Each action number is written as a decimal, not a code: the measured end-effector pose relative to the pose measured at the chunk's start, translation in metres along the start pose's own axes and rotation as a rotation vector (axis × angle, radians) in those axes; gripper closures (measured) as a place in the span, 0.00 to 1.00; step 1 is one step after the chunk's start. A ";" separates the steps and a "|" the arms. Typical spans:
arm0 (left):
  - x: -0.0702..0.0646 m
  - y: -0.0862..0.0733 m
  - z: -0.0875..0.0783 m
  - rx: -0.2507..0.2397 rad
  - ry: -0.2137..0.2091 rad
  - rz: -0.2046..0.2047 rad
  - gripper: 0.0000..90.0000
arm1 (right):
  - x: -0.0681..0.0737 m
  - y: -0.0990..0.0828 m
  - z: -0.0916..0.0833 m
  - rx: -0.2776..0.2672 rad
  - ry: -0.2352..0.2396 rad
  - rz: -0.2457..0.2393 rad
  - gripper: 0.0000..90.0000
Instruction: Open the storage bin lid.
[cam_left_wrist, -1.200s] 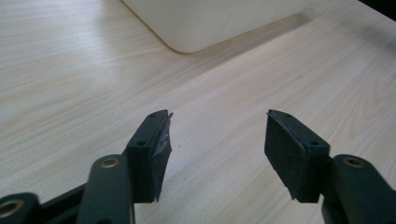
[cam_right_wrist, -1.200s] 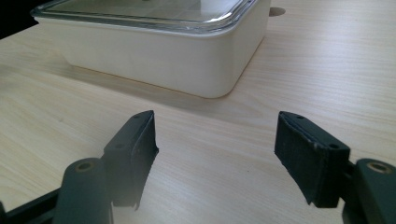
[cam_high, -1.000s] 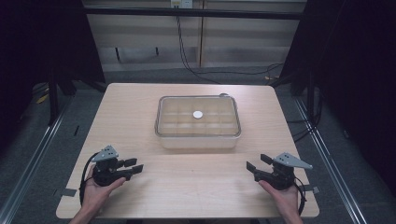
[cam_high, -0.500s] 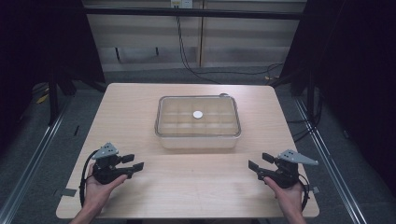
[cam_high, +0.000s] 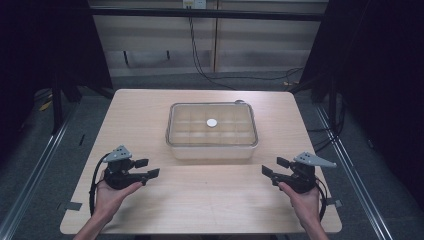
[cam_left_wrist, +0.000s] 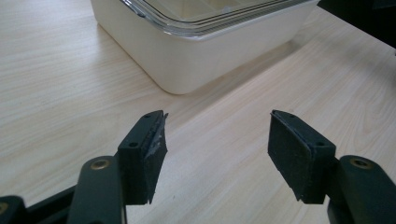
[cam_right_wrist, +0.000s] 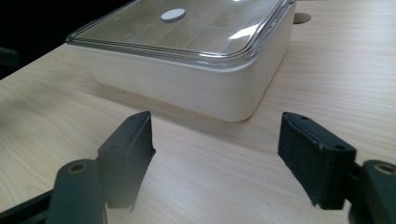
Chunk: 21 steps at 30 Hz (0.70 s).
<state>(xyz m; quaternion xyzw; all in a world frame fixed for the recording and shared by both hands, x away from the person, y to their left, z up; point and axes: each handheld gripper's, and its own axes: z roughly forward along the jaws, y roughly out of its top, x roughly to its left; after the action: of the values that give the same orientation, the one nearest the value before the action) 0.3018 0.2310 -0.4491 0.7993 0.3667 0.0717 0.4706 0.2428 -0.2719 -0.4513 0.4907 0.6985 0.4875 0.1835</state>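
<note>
Cream box (cam_high: 212, 145) — lidded — between (ahead of) both gaping claws.

A: High view is mounted above the near edge of the counter (cam_high: 150, 125), aimed forward and down. The whole top is covered from far off, both hands entering at the bottom.

B: Left tool view?

A: Carried on the left tool (cam_high: 147, 168), low over the counter, looking along its own jaws. The near left corner of the lidded box (cam_left_wrist: 196, 56) is seen close up.

B: Right one?

A: Same setup on the right tool (cam_high: 272, 166), faced at the box's near right corner, lid seen at a shallow angle.

B: Overlap?

A: The box and the surrounding counter are shared by all three.
</note>
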 end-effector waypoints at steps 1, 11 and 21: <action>0.002 0.002 0.001 0.001 0.000 0.000 0.40 | 0.000 0.001 0.001 0.003 0.006 0.007 0.30; 0.011 0.016 0.006 0.014 0.009 0.005 0.36 | -0.002 0.014 0.008 -0.001 0.017 -0.005 0.32; 0.018 0.039 0.002 -0.034 0.013 -0.014 0.37 | -0.005 0.027 0.021 0.034 0.027 -0.031 0.37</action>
<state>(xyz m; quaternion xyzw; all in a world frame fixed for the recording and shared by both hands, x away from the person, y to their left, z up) 0.3358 0.2303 -0.4232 0.7881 0.3743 0.0800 0.4822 0.2739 -0.2643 -0.4382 0.4763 0.7166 0.4791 0.1732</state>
